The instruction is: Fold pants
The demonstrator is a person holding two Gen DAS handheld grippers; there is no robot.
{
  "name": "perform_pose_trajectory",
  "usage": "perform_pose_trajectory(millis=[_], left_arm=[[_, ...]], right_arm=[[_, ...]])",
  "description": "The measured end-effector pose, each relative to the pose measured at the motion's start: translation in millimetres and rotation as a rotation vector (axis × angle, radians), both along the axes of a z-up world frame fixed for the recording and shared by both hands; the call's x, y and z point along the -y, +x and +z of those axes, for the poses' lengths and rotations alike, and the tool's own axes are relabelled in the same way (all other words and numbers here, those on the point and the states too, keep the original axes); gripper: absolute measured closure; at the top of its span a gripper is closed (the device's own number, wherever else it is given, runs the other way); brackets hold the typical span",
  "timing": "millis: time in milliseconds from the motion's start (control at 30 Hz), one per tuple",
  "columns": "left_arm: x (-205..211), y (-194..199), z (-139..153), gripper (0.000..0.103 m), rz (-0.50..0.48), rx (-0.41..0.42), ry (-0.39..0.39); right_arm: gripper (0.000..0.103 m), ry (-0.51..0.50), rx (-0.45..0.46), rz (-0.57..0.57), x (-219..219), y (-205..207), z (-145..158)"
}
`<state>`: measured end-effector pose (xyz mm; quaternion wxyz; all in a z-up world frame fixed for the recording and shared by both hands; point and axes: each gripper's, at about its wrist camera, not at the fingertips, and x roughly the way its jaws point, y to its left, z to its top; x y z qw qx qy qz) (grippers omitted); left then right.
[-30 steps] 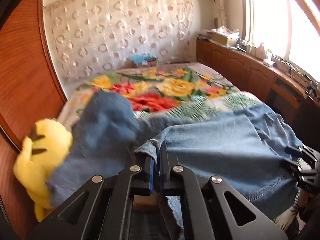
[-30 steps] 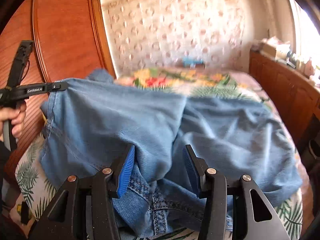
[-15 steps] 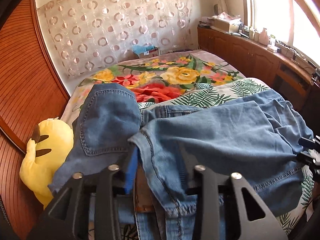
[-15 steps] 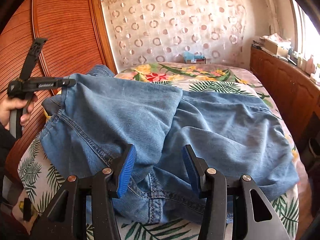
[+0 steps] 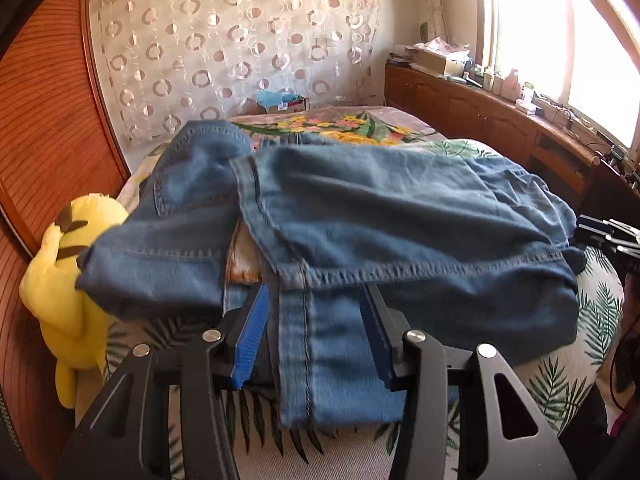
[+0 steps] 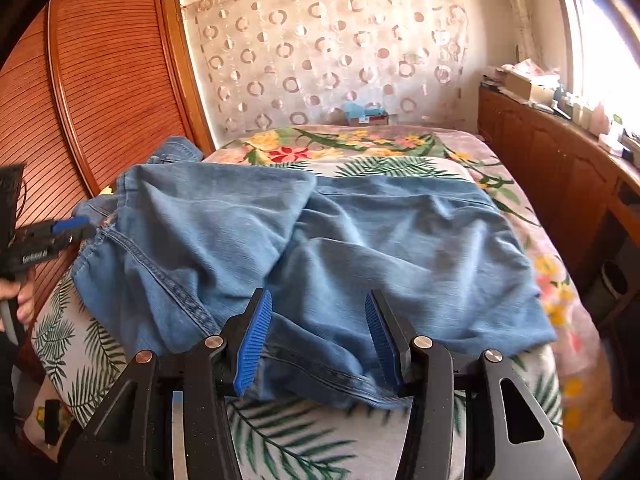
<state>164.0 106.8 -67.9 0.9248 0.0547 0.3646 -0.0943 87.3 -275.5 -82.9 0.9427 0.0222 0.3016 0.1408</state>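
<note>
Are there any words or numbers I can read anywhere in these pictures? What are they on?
Nothing here can be read for sure.
White lettering on the side of the left gripper, in the right wrist view: too small and blurred to read.
Print on the small box at the far end of the bed: too small to read.
Jeans and yellow plush toy: no words.

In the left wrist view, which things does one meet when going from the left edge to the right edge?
Wooden wardrobe door → yellow plush toy → folded jeans → right gripper → wooden cabinet under the window.
</note>
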Motion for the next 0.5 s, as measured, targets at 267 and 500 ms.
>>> perform_pose_trajectory(millis=[267,500], left_arm=[[5.1,-14.6,-7.6,0.054,0.001,0.001,-0.021],[29.5,-21.8,1.0,0.054,-0.043,0.029,-0.056]], right_arm=[[0.052,-0.002,-0.023,-0.054,31.8,-11.0,-2.1],[0.052,0.015,-0.055,-0.107,62.7,-18.4,-4.0]])
